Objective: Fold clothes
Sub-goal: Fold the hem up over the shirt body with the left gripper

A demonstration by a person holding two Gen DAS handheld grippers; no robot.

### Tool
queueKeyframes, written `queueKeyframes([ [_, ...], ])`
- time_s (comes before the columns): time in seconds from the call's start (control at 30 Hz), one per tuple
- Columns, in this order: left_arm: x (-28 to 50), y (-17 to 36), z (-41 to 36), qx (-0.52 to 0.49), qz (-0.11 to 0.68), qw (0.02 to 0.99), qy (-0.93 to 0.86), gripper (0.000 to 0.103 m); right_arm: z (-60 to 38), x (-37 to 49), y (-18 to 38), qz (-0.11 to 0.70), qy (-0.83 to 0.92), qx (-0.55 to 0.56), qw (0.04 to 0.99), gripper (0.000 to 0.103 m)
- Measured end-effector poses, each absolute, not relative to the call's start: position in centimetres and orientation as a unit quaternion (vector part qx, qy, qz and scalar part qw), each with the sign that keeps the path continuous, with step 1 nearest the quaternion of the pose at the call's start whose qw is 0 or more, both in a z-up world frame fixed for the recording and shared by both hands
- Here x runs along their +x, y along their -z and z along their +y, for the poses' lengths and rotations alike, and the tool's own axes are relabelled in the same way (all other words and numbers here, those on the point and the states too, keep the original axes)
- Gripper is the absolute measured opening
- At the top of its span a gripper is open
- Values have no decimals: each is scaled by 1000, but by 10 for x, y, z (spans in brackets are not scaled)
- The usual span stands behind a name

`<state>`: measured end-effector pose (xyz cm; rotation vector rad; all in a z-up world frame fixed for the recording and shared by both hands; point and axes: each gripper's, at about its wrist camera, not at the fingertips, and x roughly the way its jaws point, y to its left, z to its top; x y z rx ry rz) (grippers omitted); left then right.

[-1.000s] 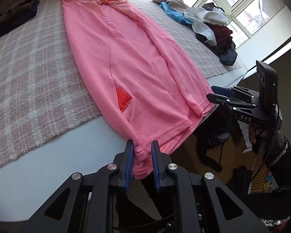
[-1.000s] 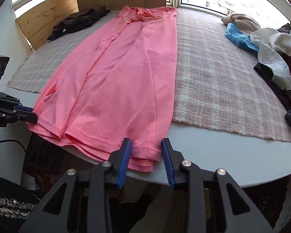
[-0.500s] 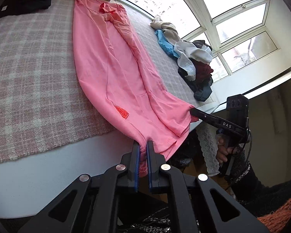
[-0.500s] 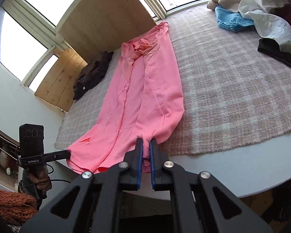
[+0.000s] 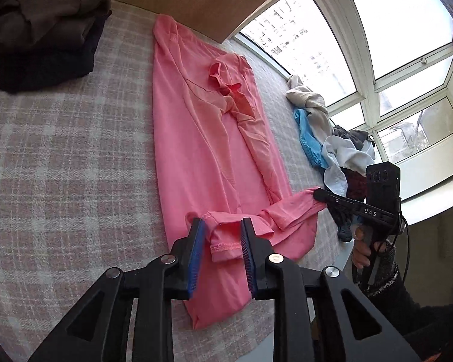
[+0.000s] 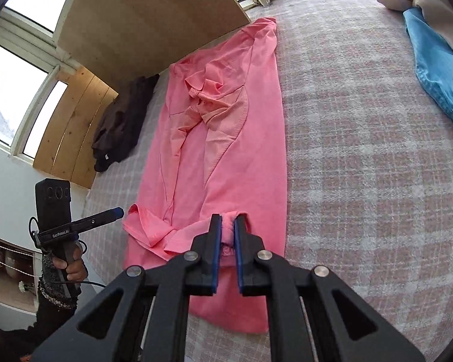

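A pink shirt (image 5: 202, 150) lies lengthwise on the plaid cloth, its bottom hem folded up over its body; it also shows in the right wrist view (image 6: 226, 150). My left gripper (image 5: 220, 241) is open, its jaws on either side of the left hem corner (image 5: 223, 238), which rests loose on the shirt. My right gripper (image 6: 227, 235) is shut on the right hem corner (image 6: 228, 226) and holds it just above the shirt. The right gripper also shows in the left wrist view (image 5: 317, 194) and the left gripper in the right wrist view (image 6: 117, 211).
A stack of dark folded clothes (image 5: 42, 27) sits at the far left. A heap of unfolded clothes (image 5: 326, 141), beige, blue and white, lies at the right by the windows. A wooden board (image 6: 154, 15) stands behind the shirt's collar. The plaid cloth (image 6: 362, 181) covers the table.
Both grippers carried the hem from the table's near edge up over the shirt, folding it. The left gripper has now opened and let go of its corner; the right stays shut.
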<state>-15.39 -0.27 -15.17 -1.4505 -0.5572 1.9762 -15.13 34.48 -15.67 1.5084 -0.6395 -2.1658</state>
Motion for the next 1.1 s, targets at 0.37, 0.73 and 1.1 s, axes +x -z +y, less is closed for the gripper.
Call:
queueKeyframes([
  [0.37, -108, 122, 25, -558, -87, 337, -753, 24, 336, -130, 128, -107, 792, 517, 307, 7],
  [0.73, -144, 154, 74, -591, -15, 332, -735, 24, 296, -157, 166, -17, 811, 527, 252, 7],
  [1.1, -147, 130, 50, -538, -6, 365, -759, 26, 287, -125, 152, 45, 805, 529, 264, 10],
])
